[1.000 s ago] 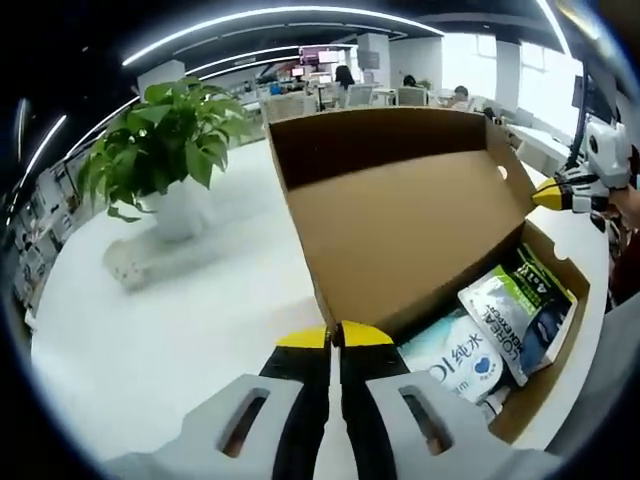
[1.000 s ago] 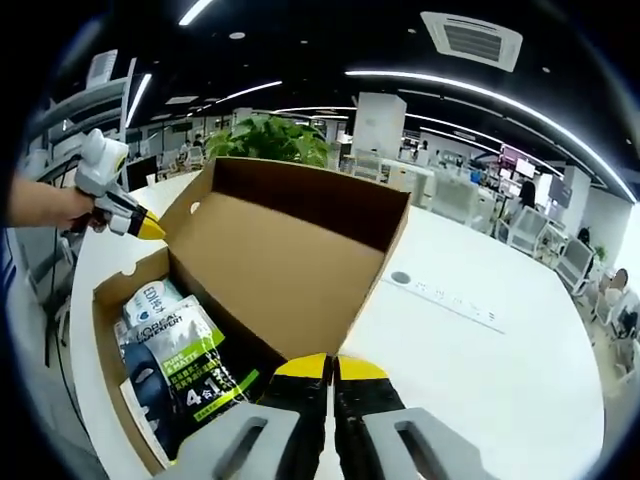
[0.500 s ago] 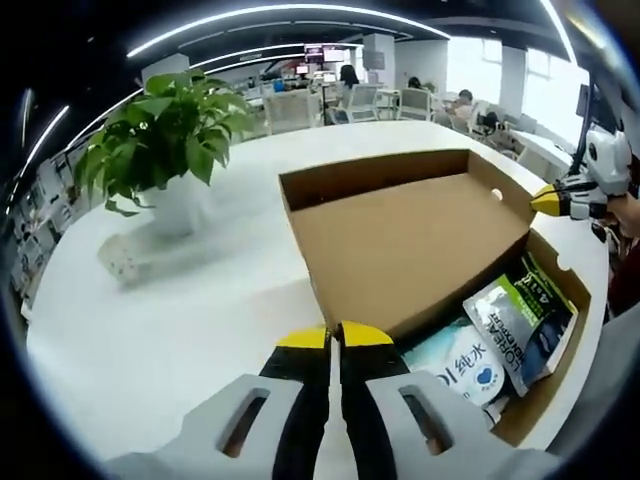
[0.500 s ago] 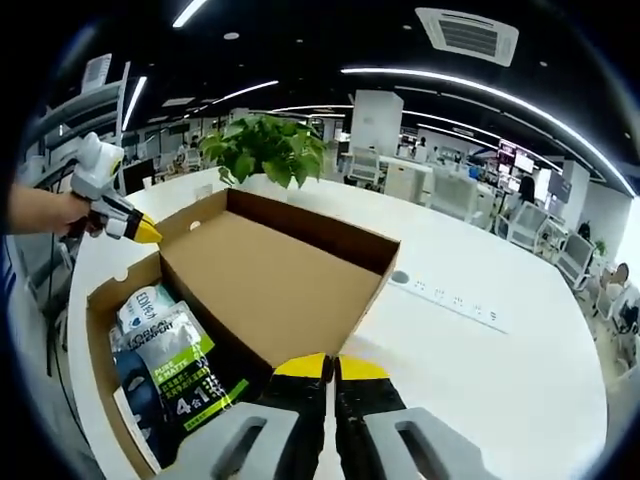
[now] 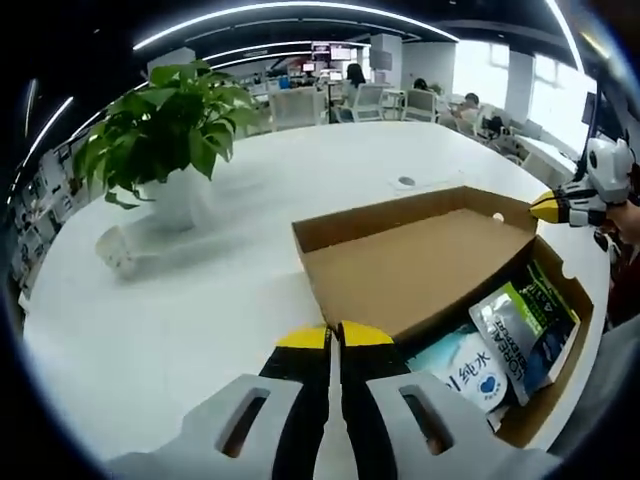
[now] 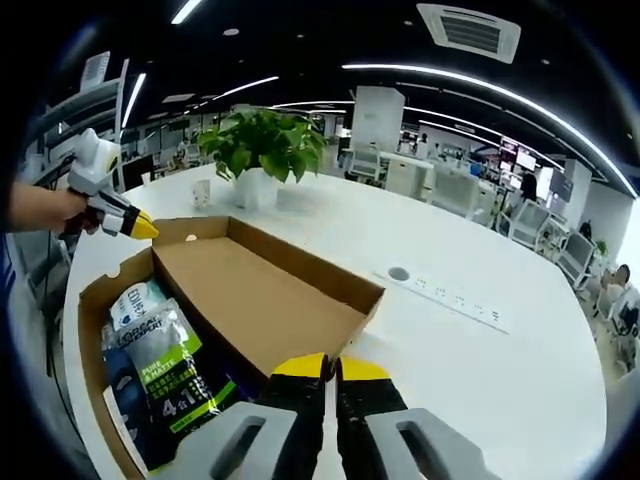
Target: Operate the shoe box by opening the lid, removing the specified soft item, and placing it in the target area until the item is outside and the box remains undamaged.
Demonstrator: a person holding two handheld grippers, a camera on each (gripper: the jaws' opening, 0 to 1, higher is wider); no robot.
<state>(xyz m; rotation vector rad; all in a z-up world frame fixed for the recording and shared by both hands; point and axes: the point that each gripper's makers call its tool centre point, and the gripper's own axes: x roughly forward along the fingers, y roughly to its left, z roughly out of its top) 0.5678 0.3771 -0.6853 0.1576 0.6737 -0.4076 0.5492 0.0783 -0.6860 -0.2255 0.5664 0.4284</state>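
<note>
Shoe box open, lid folded back near flat, long axis running between both grippers. Left gripper & right gripper: jaws pressed together, holding nothing.

Pretty clearly an open-plan office: long strip lights on a dark ceiling, a ceiling AC vent, rows of desks and chairs in back, and a big white meeting table with a potted plant.

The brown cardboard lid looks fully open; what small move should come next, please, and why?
Probably draw the right gripper off the brown cardboard lid and towards the white-and-green soft packet: the lid lies nearly flat, leaving the contents of the box exposed.
</note>
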